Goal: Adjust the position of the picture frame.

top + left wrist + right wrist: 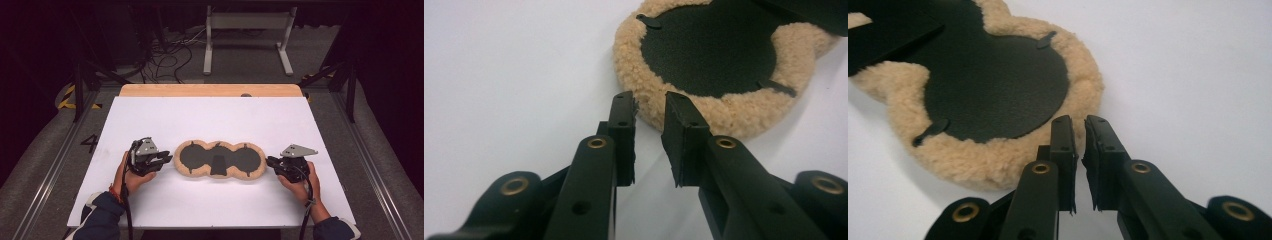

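Note:
A flat three-lobed pad (pixel 219 159) with a black centre and a tan fleece rim lies mid-table. In the high view my left gripper (pixel 167 159) rests at its left end and my right gripper (pixel 270 161) at its right end, each held in a hand. In the left gripper view, my left gripper (pixel 649 97) has its jaws slightly apart with nothing between them, the tips just short of the fleece rim (pixel 734 115). In the right gripper view, my right gripper (pixel 1078 120) shows a narrow empty gap, its tips beside the fleece rim (pixel 1088 95).
The pad lies on a white sheet (pixel 210 120) that covers the table, with a wooden strip (pixel 210 90) along the far edge. Beyond the table stand a white metal frame (pixel 247 37) and loose cables (pixel 165 55) on the floor.

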{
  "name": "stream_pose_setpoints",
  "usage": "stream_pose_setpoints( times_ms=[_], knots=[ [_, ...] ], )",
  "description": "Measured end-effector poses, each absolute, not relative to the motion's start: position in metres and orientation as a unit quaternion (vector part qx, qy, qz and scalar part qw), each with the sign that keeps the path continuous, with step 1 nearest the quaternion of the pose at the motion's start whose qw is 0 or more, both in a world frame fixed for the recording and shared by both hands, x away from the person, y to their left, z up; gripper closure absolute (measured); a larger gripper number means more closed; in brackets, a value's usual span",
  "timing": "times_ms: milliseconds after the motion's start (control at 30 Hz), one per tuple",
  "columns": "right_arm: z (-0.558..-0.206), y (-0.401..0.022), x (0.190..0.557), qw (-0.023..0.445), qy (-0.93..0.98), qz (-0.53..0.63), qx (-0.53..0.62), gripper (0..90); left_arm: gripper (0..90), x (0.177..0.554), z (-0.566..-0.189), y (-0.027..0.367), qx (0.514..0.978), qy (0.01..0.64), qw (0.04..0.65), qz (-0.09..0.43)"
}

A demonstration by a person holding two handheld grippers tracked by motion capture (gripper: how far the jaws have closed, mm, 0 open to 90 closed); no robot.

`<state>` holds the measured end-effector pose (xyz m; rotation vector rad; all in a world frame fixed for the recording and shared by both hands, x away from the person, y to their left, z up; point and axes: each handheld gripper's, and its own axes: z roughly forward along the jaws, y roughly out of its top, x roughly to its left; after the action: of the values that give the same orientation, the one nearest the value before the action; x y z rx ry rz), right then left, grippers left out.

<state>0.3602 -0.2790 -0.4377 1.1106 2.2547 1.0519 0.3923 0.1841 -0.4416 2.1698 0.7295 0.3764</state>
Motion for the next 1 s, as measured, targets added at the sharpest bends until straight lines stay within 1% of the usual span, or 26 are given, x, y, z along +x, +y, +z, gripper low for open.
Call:
stream_pose_setpoints(
  times_ms=[67,233,300,400,500,567,667,733,800,1000],
  knots=[
    [-0.435,-0.278,0.358,0.203,0.809,0.384,0.396,82.6,73.8,0.388,-0.44,0.189,0.854,0.286,0.408,0.15],
    [-0.426,-0.276,0.348,0.184,0.802,0.414,0.39,82.4,66.6,0.372,-0.441,0.198,0.852,0.28,0.411,0.162],
    [-0.425,-0.273,0.344,0.167,0.803,0.423,0.385,82.3,64.4,0.365,-0.442,0.202,0.853,0.281,0.41,0.159],
    [-0.422,-0.264,0.339,0.142,0.808,0.432,0.375,82.1,59.3,0.352,-0.443,0.212,0.851,0.282,0.414,0.158],
    [-0.422,-0.257,0.337,0.127,0.813,0.433,0.369,82.6,54.7,0.34,-0.442,0.223,0.846,0.287,0.423,0.152],
    [-0.423,-0.252,0.335,0.12,0.818,0.429,0.364,82.4,50.4,0.332,-0.442,0.23,0.844,0.29,0.421,0.161],
    [-0.424,-0.246,0.335,0.11,0.823,0.428,0.356,80.1,46.0,0.324,-0.443,0.24,0.836,0.304,0.427,0.162],
    [-0.424,-0.24,0.335,0.104,0.83,0.425,0.347,78.0,45.2,0.319,-0.445,0.244,0.837,0.305,0.427,0.159],
    [-0.425,-0.232,0.335,0.086,0.837,0.425,0.334,77.4,43.8,0.314,-0.447,0.246,0.838,0.305,0.427,0.15],
    [-0.427,-0.212,0.337,0.071,0.849,0.419,0.312,76.1,41.8,0.307,-0.451,0.246,0.845,0.297,0.42,0.145]
  ],
)
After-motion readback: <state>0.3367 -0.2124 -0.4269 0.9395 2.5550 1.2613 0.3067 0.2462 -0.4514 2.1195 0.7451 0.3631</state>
